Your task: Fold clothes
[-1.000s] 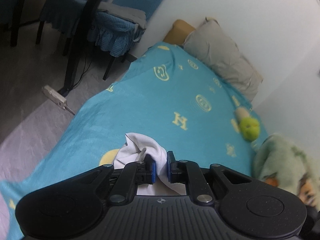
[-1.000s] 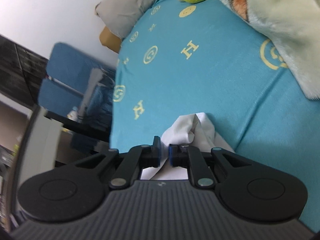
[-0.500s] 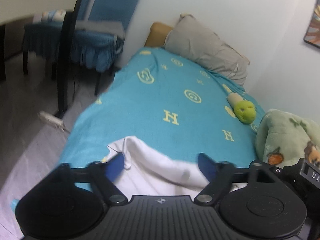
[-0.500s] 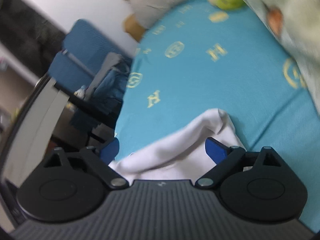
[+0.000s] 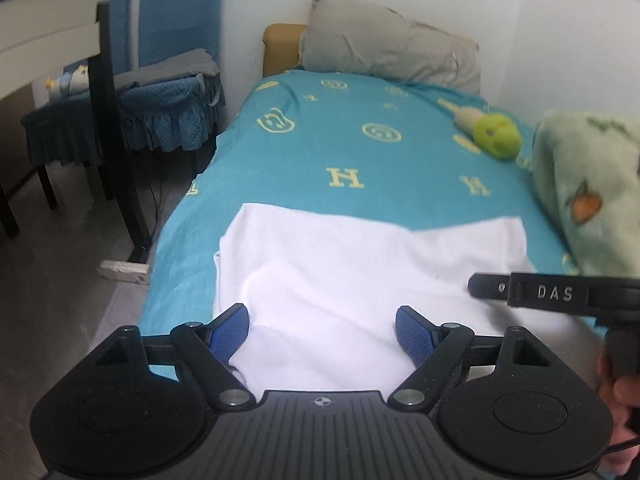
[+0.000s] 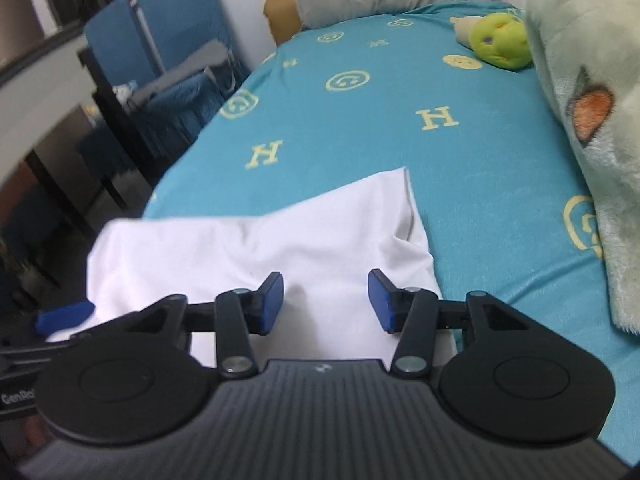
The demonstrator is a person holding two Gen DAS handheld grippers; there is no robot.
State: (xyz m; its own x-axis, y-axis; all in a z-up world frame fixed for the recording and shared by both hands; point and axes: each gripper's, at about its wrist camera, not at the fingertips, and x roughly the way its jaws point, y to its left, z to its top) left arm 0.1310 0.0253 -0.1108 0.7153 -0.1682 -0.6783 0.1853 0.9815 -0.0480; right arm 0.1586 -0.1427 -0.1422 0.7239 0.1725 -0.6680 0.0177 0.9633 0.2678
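A white garment [image 5: 360, 272] lies spread flat on the teal bed sheet [image 5: 352, 148], its far edge straight across the bed. It also shows in the right wrist view [image 6: 256, 248]. My left gripper [image 5: 322, 326] is open and empty, its blue pads above the garment's near part. My right gripper [image 6: 326, 300] is open and empty over the garment's near right part. The right gripper's side shows in the left wrist view [image 5: 552, 294], and a blue fingertip [image 6: 64, 314] of the left gripper shows at the left of the right wrist view.
A grey pillow [image 5: 388, 50] lies at the bed's head. A green plush toy [image 5: 496, 136] and a pale green fleece blanket [image 5: 592, 188] lie along the right side. A blue-covered chair [image 5: 160, 92] and a power strip [image 5: 124, 270] are left of the bed.
Both grippers were shut on bunched white cloth a second ago. They opened and let go, and the garment now lies spread flat. Both grippers have drawn back toward the near edge.
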